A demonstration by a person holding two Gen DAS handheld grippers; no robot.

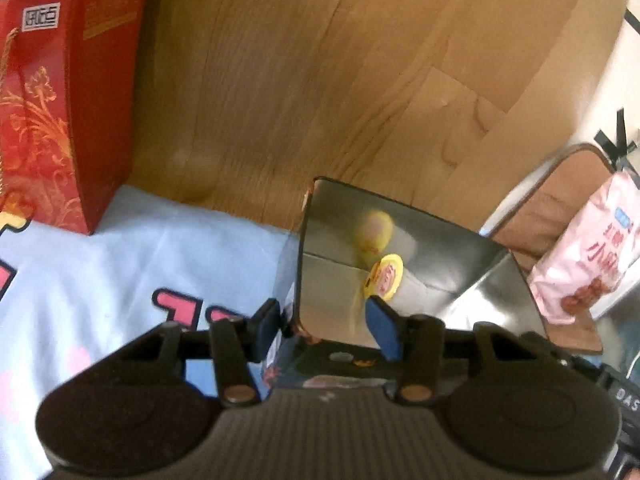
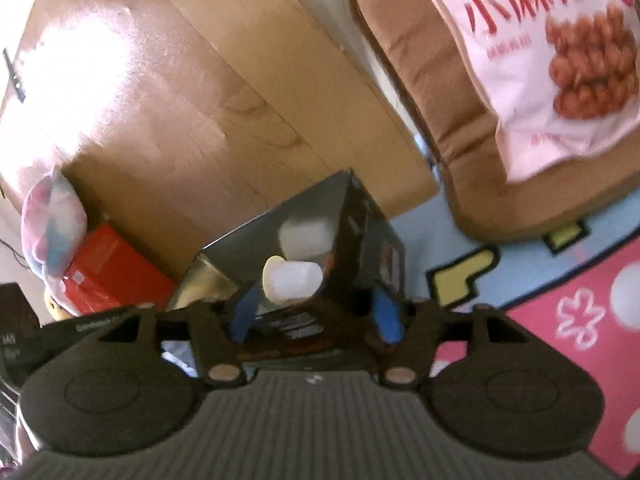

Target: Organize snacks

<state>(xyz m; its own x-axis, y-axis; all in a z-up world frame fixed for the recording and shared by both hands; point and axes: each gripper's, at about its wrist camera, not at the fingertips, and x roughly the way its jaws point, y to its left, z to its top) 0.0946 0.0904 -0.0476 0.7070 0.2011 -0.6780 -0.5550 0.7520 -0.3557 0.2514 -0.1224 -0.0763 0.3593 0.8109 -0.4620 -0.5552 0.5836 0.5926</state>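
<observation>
A dark box with a shiny silver inside point(image 1: 400, 240) stands open on the light blue mat point(image 1: 120, 264). A small jelly cup with a yellow lid point(image 1: 383, 280) lies in it; from the right wrist the jelly cup point(image 2: 294, 280) looks white. My left gripper point(image 1: 326, 322) is open astride the box's near left wall, with one pad outside and the other inside near the cup. The right gripper point(image 2: 316, 318) is open around the near right corner of the box point(image 2: 360, 224), with a printed panel between its pads and neither pad pressing on it.
A red gift box point(image 1: 60, 100) stands at the mat's far left edge on the wooden floor point(image 1: 320, 80). A pink snack bag point(image 2: 540, 60) lies on a brown cushion point(image 2: 432, 100) to the right. A pastel pillow point(image 2: 52, 220) leans beside the red box point(image 2: 112, 276).
</observation>
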